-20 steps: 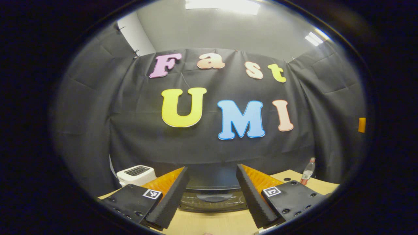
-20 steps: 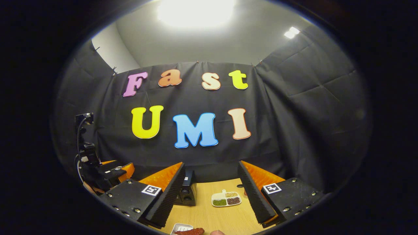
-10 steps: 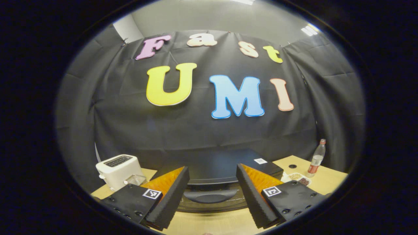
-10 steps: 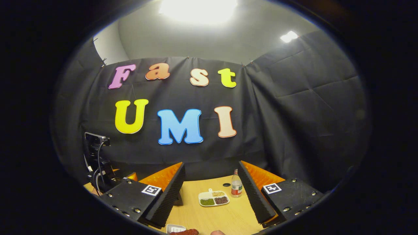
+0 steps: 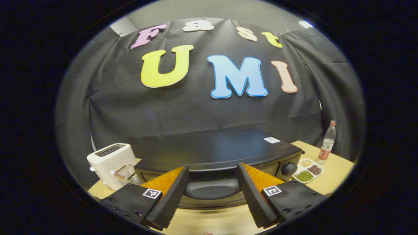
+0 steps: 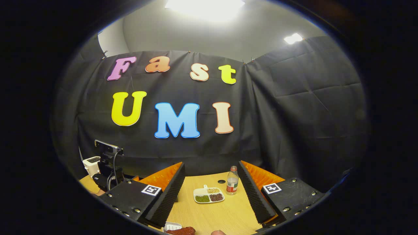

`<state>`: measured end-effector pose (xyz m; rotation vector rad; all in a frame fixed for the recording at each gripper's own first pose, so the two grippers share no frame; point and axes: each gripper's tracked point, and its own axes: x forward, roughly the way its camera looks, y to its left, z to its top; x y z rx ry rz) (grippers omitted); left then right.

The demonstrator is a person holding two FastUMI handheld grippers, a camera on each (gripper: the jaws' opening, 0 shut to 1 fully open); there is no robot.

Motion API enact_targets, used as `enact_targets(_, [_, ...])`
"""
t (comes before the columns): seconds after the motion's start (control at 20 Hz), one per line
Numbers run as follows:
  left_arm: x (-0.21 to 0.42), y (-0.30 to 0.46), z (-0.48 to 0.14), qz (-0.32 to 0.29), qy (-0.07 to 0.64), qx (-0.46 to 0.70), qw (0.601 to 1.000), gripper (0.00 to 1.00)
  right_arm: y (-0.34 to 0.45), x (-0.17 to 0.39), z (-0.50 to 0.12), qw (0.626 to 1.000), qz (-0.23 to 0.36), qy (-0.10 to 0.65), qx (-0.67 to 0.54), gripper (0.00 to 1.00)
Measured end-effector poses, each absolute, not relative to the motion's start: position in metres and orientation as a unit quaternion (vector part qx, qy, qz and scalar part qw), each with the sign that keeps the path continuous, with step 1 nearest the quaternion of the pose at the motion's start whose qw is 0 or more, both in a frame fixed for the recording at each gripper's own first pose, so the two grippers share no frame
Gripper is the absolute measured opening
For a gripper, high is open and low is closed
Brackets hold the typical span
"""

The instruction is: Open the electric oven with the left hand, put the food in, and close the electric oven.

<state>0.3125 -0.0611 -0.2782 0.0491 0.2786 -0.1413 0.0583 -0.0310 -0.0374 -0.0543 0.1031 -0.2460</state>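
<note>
Left gripper has its jaws spread wide and empty, lined up on the oven handle at 12 o'clock just ahead; fingers not touching it yet. My read: the step is grabbing the handle to open the door. Go in straight, get both pads around the bar at its middle, then pull out and down along the door's swing, not straight back. The electric oven is shut, sitting on the table dead ahead. Right gripper is also spread and holding nothing; the food, a dark reddish piece in a small white tray, sits at its 6 o'clock, very close. Around the oven in the left gripper view: toaster at 10 o'clock, sectioned dish of grains and a bottle at 2 o'clock beside the oven's knob. Nothing blocks the handle; door swing path over the table looks open.
</note>
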Motion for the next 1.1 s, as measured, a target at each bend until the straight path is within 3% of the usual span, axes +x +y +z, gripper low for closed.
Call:
enact_targets(0.1, [0.31,-0.061,-0.279,-0.067,0.138,0.027,0.988,1.0,-0.03,0.058,-0.038,0.991,-0.119,0.054,-0.03,0.97])
enact_targets(0.15, [0.31,-0.06,-0.282,-0.064,0.14,0.021,0.988,0.92,-0.029,0.058,-0.038,0.991,-0.117,0.054,-0.031,0.97])
enact_targets(0.25, [0.305,-0.058,-0.282,-0.061,0.14,0.004,0.988,1.0,-0.029,0.054,-0.037,0.992,-0.114,0.053,-0.032,0.97])
enact_targets(0.35, [0.294,-0.059,-0.282,-0.061,0.139,0.009,0.988,0.97,-0.029,0.054,-0.036,0.992,-0.109,0.053,-0.033,0.97])
enact_targets(1.1, [0.216,-0.055,-0.307,-0.049,0.172,0.033,0.983,1.0,-0.024,0.049,-0.041,0.996,-0.052,0.066,-0.031,0.97])
